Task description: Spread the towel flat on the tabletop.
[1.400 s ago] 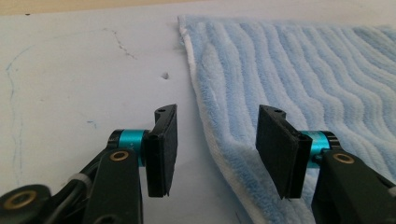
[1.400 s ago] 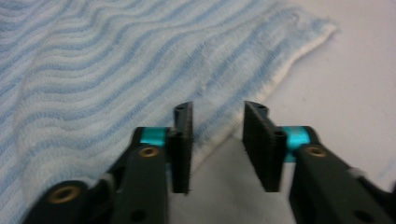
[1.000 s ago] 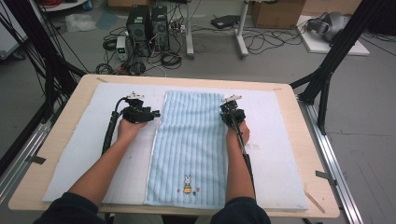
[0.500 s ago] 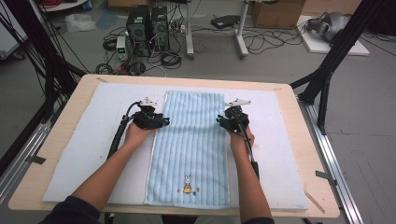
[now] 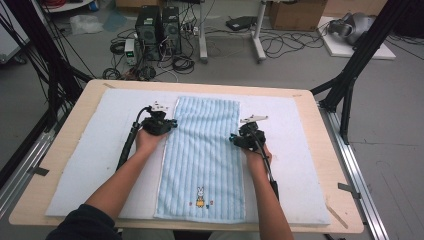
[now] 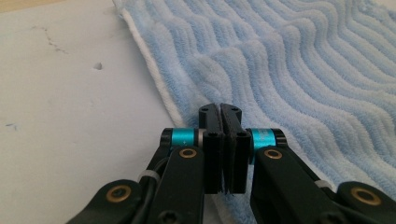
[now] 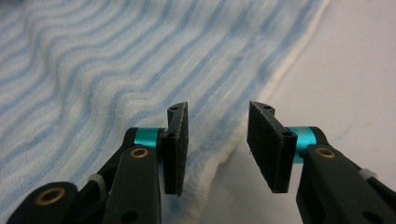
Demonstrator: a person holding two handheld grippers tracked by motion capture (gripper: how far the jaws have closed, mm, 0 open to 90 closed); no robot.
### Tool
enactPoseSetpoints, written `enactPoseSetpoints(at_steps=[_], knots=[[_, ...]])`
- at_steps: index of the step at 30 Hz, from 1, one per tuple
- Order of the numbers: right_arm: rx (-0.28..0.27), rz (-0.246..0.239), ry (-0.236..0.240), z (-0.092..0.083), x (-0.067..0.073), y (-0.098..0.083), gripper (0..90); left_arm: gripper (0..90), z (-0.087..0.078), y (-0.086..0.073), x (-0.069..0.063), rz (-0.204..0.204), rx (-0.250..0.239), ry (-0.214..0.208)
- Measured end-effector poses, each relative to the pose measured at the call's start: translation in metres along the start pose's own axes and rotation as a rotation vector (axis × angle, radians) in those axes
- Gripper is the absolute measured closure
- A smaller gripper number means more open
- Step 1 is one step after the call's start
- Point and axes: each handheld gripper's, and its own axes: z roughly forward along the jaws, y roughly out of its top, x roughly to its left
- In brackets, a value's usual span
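A light blue striped towel [image 5: 202,150] lies flat and lengthwise on a white mat [image 5: 95,165], with a small rabbit picture [image 5: 200,196] near its front end. My left gripper [image 5: 172,122] rests at the towel's left edge. Its jaws have just been closing, and in the left gripper view they [image 6: 220,109] meet pad to pad over the white hem of the towel [image 6: 303,70], with no cloth seen between them. My right gripper [image 5: 233,137] is at the towel's right edge. Its jaws [image 7: 217,109] have just been opening and stand apart above the towel's hem [image 7: 93,70].
The mat covers most of a wooden table [image 5: 325,150]. Beyond the far edge, computer towers [image 5: 160,25] and cables lie on the floor. Black frame legs [image 5: 350,75] stand at both sides.
Both hands have slid toward the near side along the towel's long edges. The left jaws have closed and the right jaws have opened. The towel lies as before.
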Motion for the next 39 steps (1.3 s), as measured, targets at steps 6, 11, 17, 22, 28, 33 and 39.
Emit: enactPoseSetpoints(at_steps=[6, 11, 17, 22, 28, 33, 39], knots=[[-0.004, -0.030, -0.055, 0.011, 0.002, 0.006, 86.4, 87.3, 0.000, 0.001, 0.002, -0.004, -0.012, 0.006], [-0.025, -0.004, -0.102, 0.019, -0.003, 0.012, 85.7, 85.1, 0.001, 0.002, 0.004, -0.039, -0.050, 0.043], [-0.048, 0.038, -0.093, 0.013, -0.005, 0.011, 53.3, 48.8, -0.008, -0.002, 0.014, -0.100, -0.057, 0.048], [-0.069, 0.053, -0.074, -0.002, -0.008, 0.005, 35.2, 43.4, -0.024, -0.011, 0.013, -0.115, -0.111, 0.004], [-0.051, 0.044, -0.023, -0.022, -0.005, -0.005, 24.8, 39.2, -0.045, -0.023, 0.005, -0.098, -0.118, -0.057], [-0.077, 0.026, 0.024, -0.041, 0.004, -0.016, 41.1, 43.9, -0.065, -0.034, -0.005, -0.064, -0.115, -0.096], [-0.056, -0.018, 0.072, -0.058, 0.019, -0.037, 56.0, 54.5, -0.086, -0.050, -0.022, -0.023, -0.108, -0.144]])
